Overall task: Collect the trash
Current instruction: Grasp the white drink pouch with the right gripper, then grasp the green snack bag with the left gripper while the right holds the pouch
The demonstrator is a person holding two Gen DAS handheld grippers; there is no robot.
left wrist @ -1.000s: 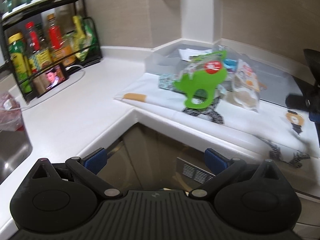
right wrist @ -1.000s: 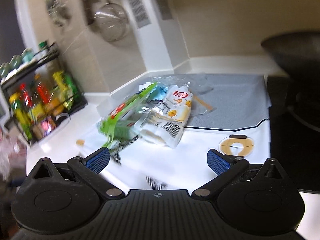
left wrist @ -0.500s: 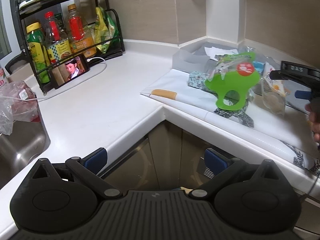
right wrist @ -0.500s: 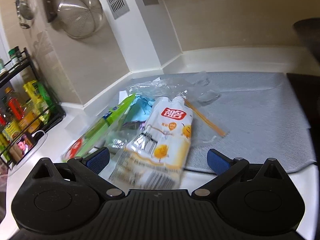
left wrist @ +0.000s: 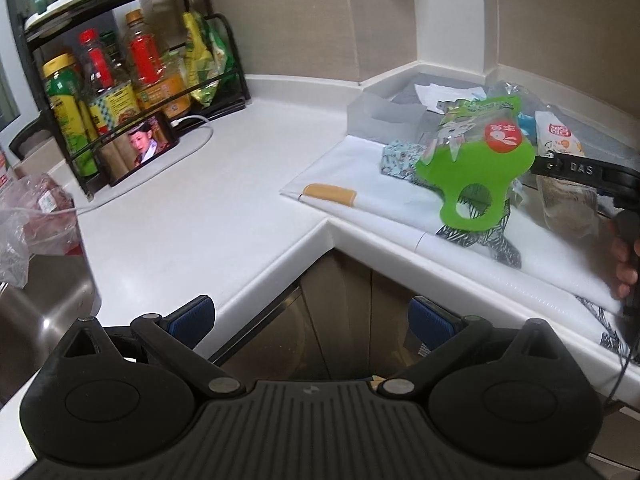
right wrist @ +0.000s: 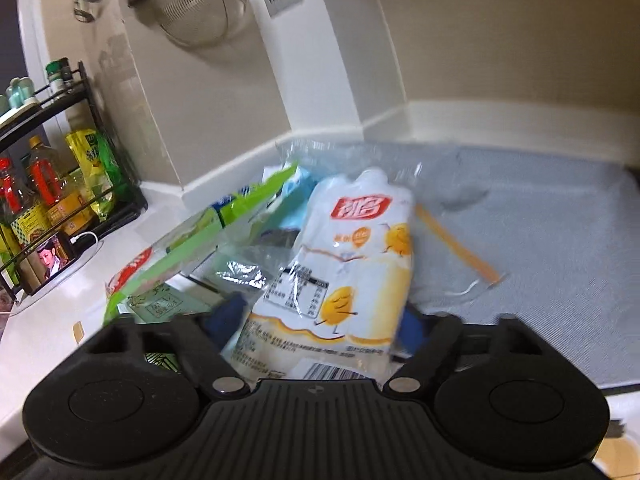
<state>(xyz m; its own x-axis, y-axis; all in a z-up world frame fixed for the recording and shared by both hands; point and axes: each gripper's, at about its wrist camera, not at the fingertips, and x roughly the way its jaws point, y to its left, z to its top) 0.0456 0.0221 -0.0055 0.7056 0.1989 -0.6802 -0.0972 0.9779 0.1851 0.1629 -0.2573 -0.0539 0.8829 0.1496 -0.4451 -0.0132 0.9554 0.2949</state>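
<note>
Right tool (right wrist: 320, 320) has moved in on the trash pile since half a second ago: the white snack pouch (right wrist: 352, 264) then lay ahead of the fingers, now it sits between the blue pads, overlapping both. Fingers are narrower than before, but motion blur hides whether they actually pinch the pouch; can't tell. Left tool (left wrist: 312, 316) is spread wide and holding nothing, hanging off the desk (left wrist: 208, 216) corner over the cabinet front, roughly where it was; view shifted only slightly.

Trash is piled at the inner corner of the desk, partly on the grey mat (right wrist: 540, 248) and partly on a white printed sheet (left wrist: 372, 184). Pile: green-and-clear package with red round label (left wrist: 476, 160) leaning upright just left of the pouch, crumpled clear plastic (right wrist: 332, 156) behind, a blue scrap (right wrist: 296, 184) between them, and a clear strip with an orange edge (right wrist: 456, 248) to the right on the mat.

Containers: black wire rack (left wrist: 120, 80) on the left holds oil and sauce bottles and green bags, with small cups on the top shelf. A phone (left wrist: 140, 148) showing video leans against its base, cable attached. Bagged meat (left wrist: 36, 216) lies at the sink edge. A steel strainer (right wrist: 192, 4) hangs on the wall.

In the left view the right tool's black body (left wrist: 580, 172) reaches in from the right, touching the pouch side of the pile.
</note>
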